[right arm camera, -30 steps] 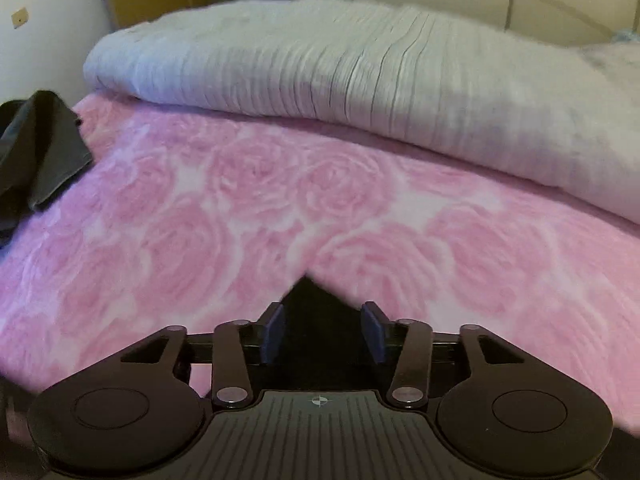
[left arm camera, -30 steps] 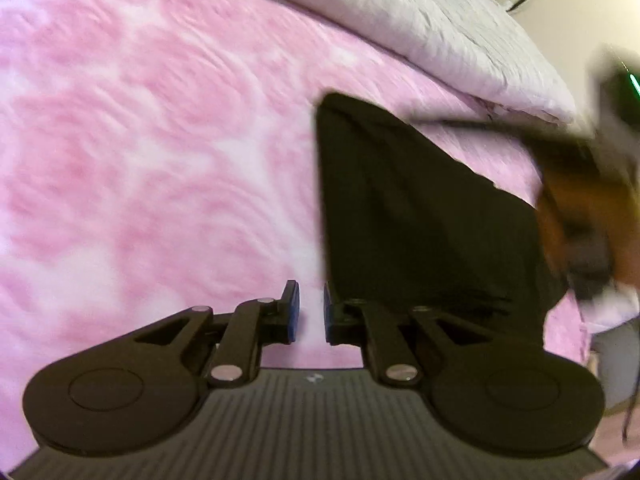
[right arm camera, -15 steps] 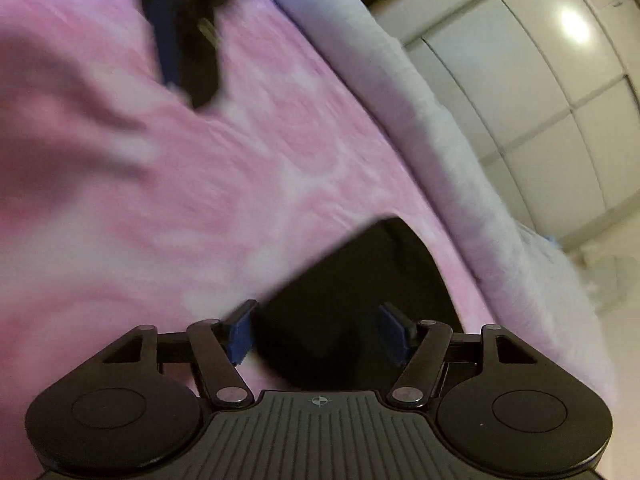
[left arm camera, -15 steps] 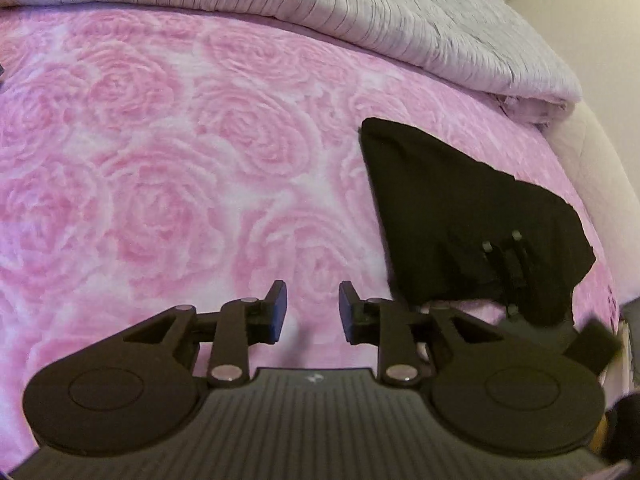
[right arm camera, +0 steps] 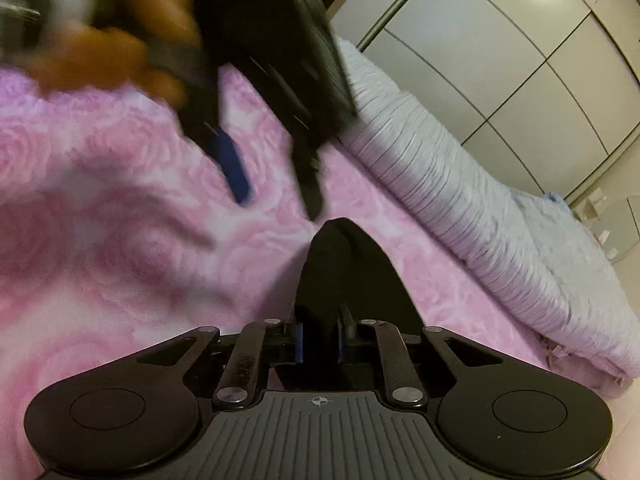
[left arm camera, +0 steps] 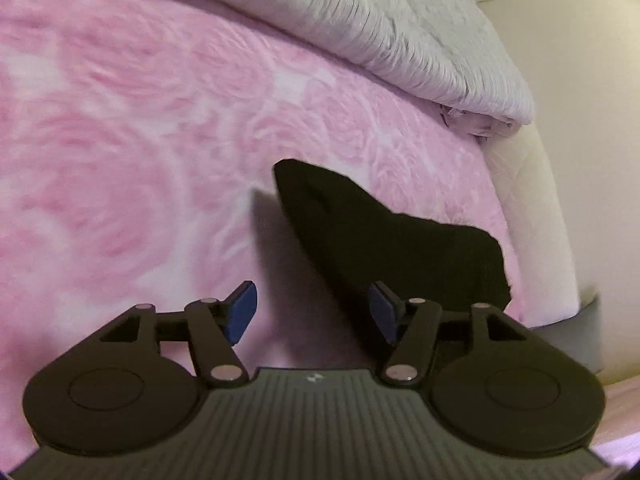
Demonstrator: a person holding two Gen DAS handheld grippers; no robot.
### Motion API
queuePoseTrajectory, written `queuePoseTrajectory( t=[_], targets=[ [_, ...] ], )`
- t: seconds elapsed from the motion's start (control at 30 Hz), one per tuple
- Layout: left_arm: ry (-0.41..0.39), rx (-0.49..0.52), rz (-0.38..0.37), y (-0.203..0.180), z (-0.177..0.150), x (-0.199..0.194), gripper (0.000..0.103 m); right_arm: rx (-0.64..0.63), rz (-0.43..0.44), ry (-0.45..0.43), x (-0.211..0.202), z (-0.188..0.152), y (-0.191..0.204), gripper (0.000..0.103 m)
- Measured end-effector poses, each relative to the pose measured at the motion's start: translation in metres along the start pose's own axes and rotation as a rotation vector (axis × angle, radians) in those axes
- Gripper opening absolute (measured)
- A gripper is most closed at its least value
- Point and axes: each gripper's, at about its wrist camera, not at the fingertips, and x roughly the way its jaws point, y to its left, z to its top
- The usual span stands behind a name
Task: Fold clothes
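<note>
Since the earlier frames, both grippers are coming closer to the black garment (left arm camera: 384,236), and the left one is now hanging beside it with its jaws wider than before. Under everything, the pink rose blanket (left arm camera: 140,128) is covering the bed, and a grey striped duvet (left arm camera: 384,28) is lying along its far edge. The black garment is resting on the blanket near the side of the bed. The left gripper (left arm camera: 312,314) is opening, with nothing between its pads. The right gripper (right arm camera: 319,344) is closing and pinching an edge of the garment.
</note>
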Motion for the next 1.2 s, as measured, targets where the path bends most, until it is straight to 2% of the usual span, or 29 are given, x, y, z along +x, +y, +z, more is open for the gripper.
queuePoseTrajectory(
  t=[0.03,0.1,0.13,0.17,0.33,0.43,0.53,0.63,0.73,0.83,0.93,1.07,1.2],
  targets=[
    [0.016,-0.028,-0.008,0.002,0.006,0.013,0.057,0.002,0.005,-0.005,-0.003,-0.001,-0.001,0.013],
    [0.046,-0.083,-0.023,0.006,0.018,0.038,0.049,0.006,0.016,-0.016,-0.01,-0.003,-0.004,0.013],
    [0.057,-0.105,-0.027,0.006,0.021,0.047,0.025,0.009,0.021,-0.022,-0.013,-0.004,-0.005,0.013],
    [0.061,-0.114,-0.023,0.003,0.022,0.052,0.007,0.011,0.026,-0.026,-0.016,-0.005,-0.007,0.013],
    [0.023,-0.023,-0.001,-0.054,0.031,0.03,0.004,0.092,0.052,-0.019,-0.036,-0.001,-0.034,0.011],
    [-0.001,0.002,0.002,-0.102,0.036,0.011,0.004,0.222,0.059,-0.046,-0.064,0.004,-0.069,0.011],
    [-0.036,0.038,0.012,-0.159,0.037,0.008,0.004,0.358,0.063,-0.076,-0.091,0.005,-0.107,0.011],
    [-0.059,0.053,0.017,-0.215,0.036,0.022,0.005,0.564,0.074,-0.131,-0.113,-0.02,-0.161,0.011],
    [-0.06,0.066,0.022,-0.268,0.035,0.058,0.005,0.71,0.108,-0.185,-0.128,-0.064,-0.218,0.011],
    [-0.045,0.096,0.032,-0.325,0.029,0.111,0.006,0.783,0.164,-0.215,-0.136,-0.12,-0.276,0.011],
    [-0.003,0.126,0.031,-0.384,0.022,0.176,0.006,0.839,0.18,-0.201,-0.143,-0.18,-0.341,0.011],
    [0.07,0.2,0.018,-0.457,0.014,0.26,0.006,0.98,0.134,-0.16,-0.153,-0.267,-0.415,0.01],
    [0.152,0.27,0.03,-0.502,0.007,0.354,0.006,1.161,0.076,-0.129,-0.151,-0.346,-0.464,0.01]
  ],
)
